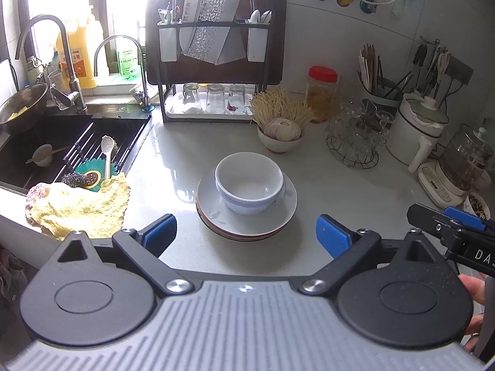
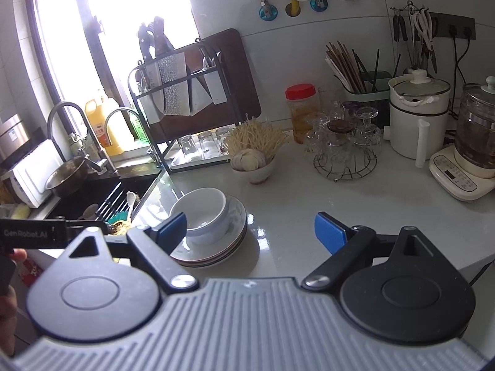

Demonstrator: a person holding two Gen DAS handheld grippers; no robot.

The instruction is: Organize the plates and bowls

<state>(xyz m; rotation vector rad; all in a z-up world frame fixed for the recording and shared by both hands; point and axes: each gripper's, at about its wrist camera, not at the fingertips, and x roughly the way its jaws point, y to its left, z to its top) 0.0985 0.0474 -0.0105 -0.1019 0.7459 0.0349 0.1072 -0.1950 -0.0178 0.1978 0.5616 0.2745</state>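
Bowl (image 1: 249, 182), white and empty, upright atop stacked plates (image 1: 247, 216) right of sink (image 1: 62, 142). Left gripper (image 1: 246, 235) wide apart, empty; right gripper (image 2: 250, 232) likewise.

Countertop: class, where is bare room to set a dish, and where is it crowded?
Free: the grey countertop between the stacked plates and wire glass rack. Crowded: the back edge and the black sink.

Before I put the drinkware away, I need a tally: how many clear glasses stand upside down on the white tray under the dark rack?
3, in one row on the white tray: left glass, middle glass, right glass. The rack's frame may hide more.
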